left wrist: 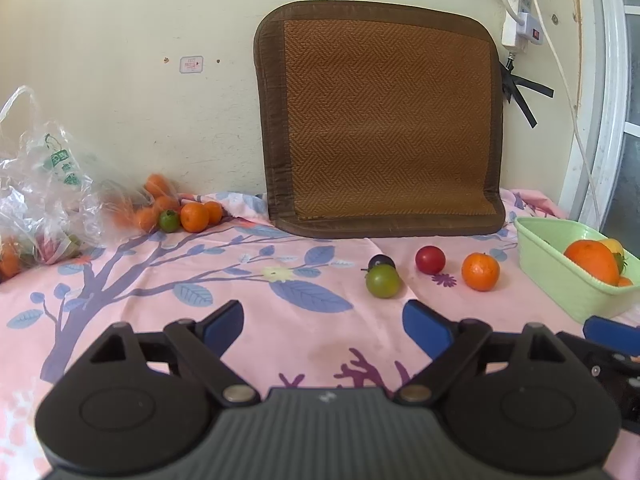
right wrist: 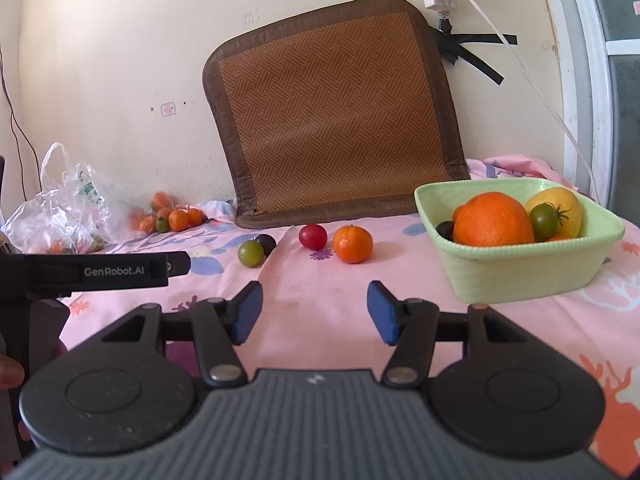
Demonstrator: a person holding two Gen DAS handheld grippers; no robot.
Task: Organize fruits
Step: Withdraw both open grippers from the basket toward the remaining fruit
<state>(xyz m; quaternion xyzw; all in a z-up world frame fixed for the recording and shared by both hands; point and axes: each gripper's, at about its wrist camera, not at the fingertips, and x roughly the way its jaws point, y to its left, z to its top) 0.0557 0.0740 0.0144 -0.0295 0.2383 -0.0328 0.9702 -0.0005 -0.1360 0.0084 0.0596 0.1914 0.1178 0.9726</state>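
We hold the left gripper (left wrist: 323, 326) and the right gripper (right wrist: 315, 312) low over the pink flowered cloth (left wrist: 256, 320). The blue fingers (left wrist: 426, 330) of the left one are spread wide apart and hold nothing. The right one has its fingers (right wrist: 382, 316) spread apart too, with nothing between them.

Our landmark is the green basket (right wrist: 520, 272). It sits on the cloth to the right side. Inside it we see a big orange (right wrist: 494, 220), a yellow fruit (right wrist: 560, 206), a small green tomato (right wrist: 544, 222) and a dark fruit (right wrist: 445, 230).

Left of the basket, four fruits lie loose on the cloth. Nearest the basket is a small orange (right wrist: 353, 244). Just beside it, farther from the basket, is a red tomato (right wrist: 313, 237). Farther left again are a green tomato (right wrist: 251, 254) and a dark plum (right wrist: 267, 243), touching each other.

Far left of the basket, by the wall, a clear plastic bag (right wrist: 68, 208) lies with more small oranges (right wrist: 178, 220) next to it. A brown woven mat (right wrist: 332, 116) leans on the wall behind the loose fruits.
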